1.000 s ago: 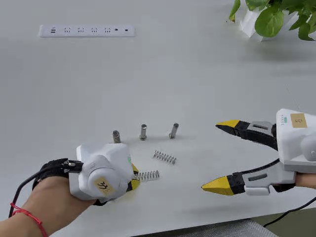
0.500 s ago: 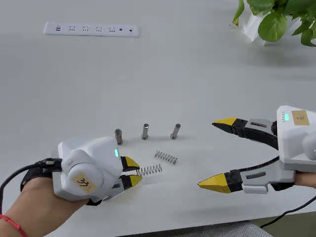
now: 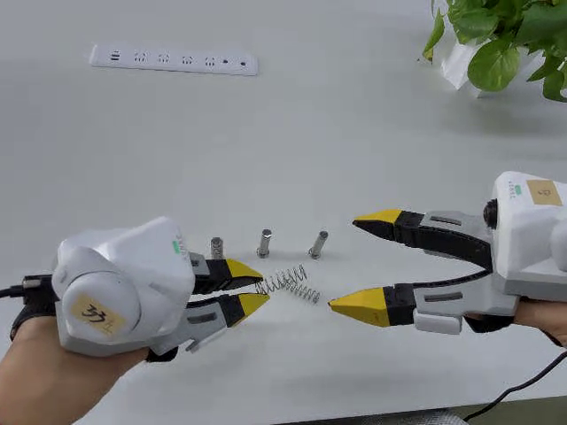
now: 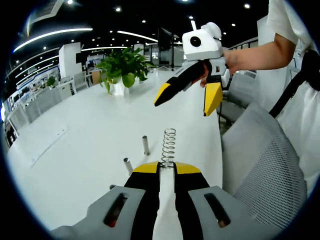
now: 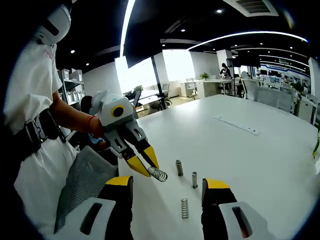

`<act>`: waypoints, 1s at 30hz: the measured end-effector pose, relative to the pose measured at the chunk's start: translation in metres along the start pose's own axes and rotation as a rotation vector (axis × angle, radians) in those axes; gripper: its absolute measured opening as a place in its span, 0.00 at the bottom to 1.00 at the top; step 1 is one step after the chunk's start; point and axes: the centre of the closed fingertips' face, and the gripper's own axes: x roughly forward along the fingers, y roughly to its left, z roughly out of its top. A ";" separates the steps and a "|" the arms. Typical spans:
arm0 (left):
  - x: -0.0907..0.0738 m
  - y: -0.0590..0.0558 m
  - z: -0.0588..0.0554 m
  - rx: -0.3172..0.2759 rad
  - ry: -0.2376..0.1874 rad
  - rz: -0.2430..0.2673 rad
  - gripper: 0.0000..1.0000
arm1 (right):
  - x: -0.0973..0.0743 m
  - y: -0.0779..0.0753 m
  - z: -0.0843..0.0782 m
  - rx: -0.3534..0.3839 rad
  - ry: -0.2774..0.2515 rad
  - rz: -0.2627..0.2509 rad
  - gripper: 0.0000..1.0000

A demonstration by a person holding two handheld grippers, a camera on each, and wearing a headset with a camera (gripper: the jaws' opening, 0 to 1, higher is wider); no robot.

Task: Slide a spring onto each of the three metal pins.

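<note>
Three short metal pins stand in a row on the white table: the left pin (image 3: 217,247) looks ribbed, as if a spring sits on it, while the middle pin (image 3: 264,241) and the right pin (image 3: 318,243) are bare. My left gripper (image 3: 252,285) is shut on one end of a spring (image 3: 275,283), held above the table in front of the pins. In the left gripper view the held spring (image 4: 169,144) sticks straight out from the tips. A second spring (image 3: 306,290) lies loose on the table. My right gripper (image 3: 365,261) hovers open at the right, pointing at the held spring (image 5: 158,174).
A white power strip (image 3: 173,60) lies at the far left of the table (image 3: 354,133). A potted plant (image 3: 505,40) stands at the far right corner. A grey mesh chair (image 4: 265,165) sits by the table's near edge.
My left gripper has lifted the spring off the table and drawn back and up. My right gripper has moved left, closer to the springs.
</note>
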 end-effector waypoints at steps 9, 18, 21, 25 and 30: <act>-0.004 0.004 0.027 -0.042 -0.097 0.013 0.06 | 0.005 -0.002 0.029 0.128 -0.115 0.012 0.28; -0.008 0.010 0.043 -0.091 -0.173 0.028 0.06 | 0.006 0.003 0.042 0.216 -0.179 0.039 0.18; -0.009 0.010 0.046 -0.099 -0.188 0.027 0.06 | 0.006 0.003 0.042 0.230 -0.184 0.050 0.15; -0.009 0.010 0.048 -0.105 -0.198 0.027 0.06 | 0.005 0.006 0.045 0.257 -0.207 0.062 0.13; -0.009 0.008 0.051 -0.107 -0.207 0.024 0.06 | 0.005 0.008 0.048 0.284 -0.226 0.073 0.09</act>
